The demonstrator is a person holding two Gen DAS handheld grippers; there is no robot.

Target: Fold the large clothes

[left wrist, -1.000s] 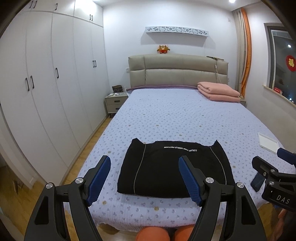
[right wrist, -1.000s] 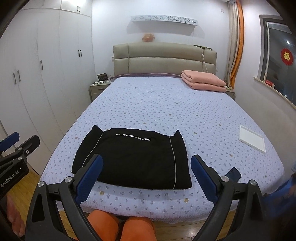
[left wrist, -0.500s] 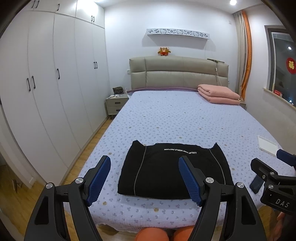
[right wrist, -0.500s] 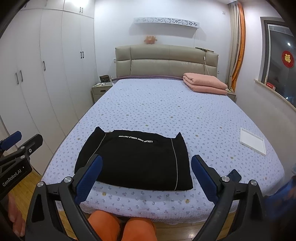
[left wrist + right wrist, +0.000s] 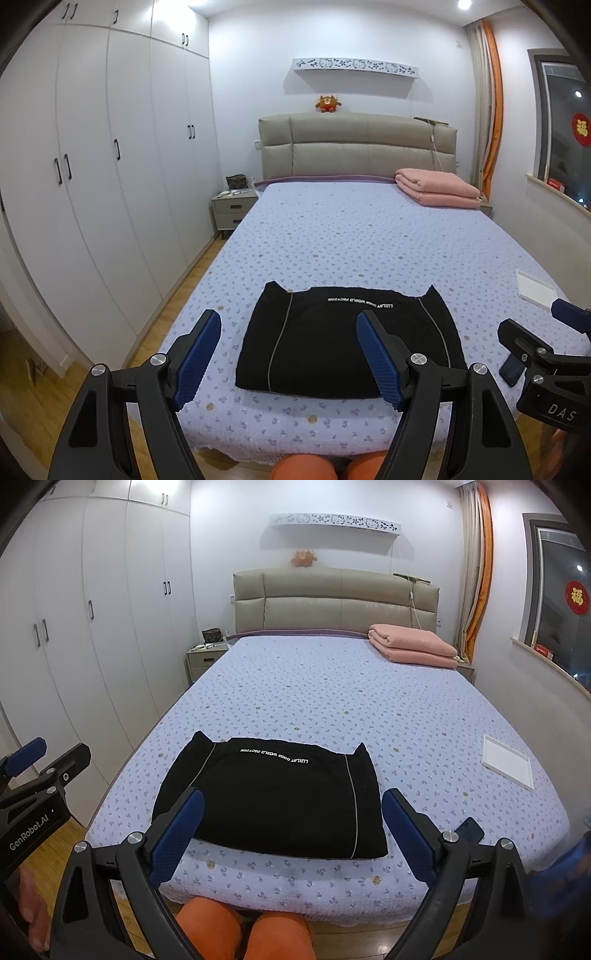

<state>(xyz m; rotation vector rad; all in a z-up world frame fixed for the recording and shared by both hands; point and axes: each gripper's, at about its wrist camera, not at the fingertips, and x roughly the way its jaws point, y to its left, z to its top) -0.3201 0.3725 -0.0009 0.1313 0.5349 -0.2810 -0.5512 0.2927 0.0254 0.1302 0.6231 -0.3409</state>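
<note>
A black garment [image 5: 343,341] [image 5: 273,794], folded into a flat rectangle with white lettering and thin grey seams, lies near the foot of the bed [image 5: 369,236] [image 5: 332,694]. My left gripper [image 5: 288,356] hangs open in front of the bed's foot edge, above and short of the garment, with nothing between its blue pads. My right gripper [image 5: 291,836] is also open and empty, held back from the garment. Each gripper shows at the side of the other's view.
A folded pink blanket [image 5: 437,186] lies at the head of the bed on the right. A white flat box [image 5: 508,762] and a dark phone [image 5: 469,829] rest on the right side. White wardrobes [image 5: 92,184] line the left wall, a nightstand [image 5: 232,210] stands beside the headboard. Orange-clad knees [image 5: 243,934] show below.
</note>
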